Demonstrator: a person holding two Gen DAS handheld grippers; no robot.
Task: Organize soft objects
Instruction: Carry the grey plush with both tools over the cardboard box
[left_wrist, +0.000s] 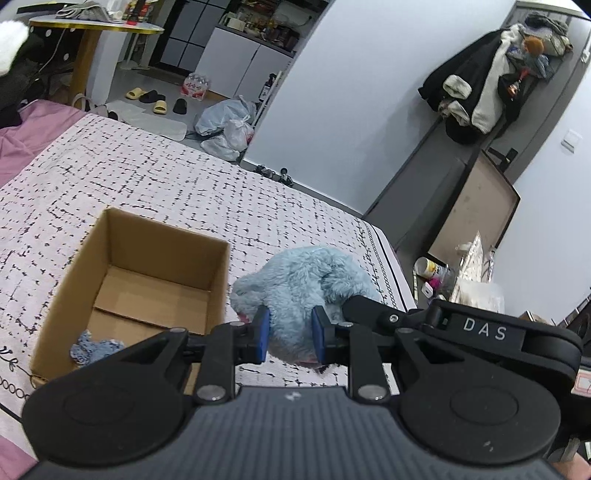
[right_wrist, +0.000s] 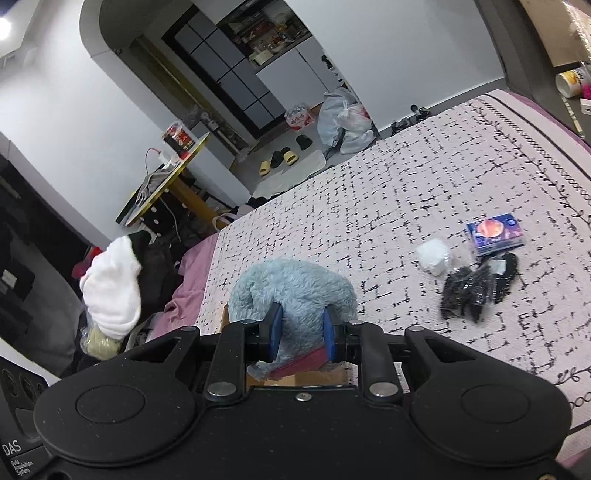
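Black housings of my two tools fill the bottom of both views. Beyond them spreads the bed, its pink cover checked with black dashes, taking up most of each frame.

Next in size is the cardboard box, open-topped, lower left in the left wrist view, with a small scrap of blue cloth in its near corner.

Just right of the box hangs the blue plush toy, held between both tools. My left tool pinches its fur at the lower middle of its view, blue pads sunk into the pile. My right tool pinches another fold of the same toy at the lower middle of its own view, where a pink patch shows under the fluff.

I judge the toy light, floppy and easily squashed; it will sag wherever it is not held, so a bite on a thick bunch of body beats a loose ear or limb. Fur may slide a little under the pads.

Right of centre in the right wrist view lie a black mesh bundle, a small printed box and a white wad, all waiting on the bed.
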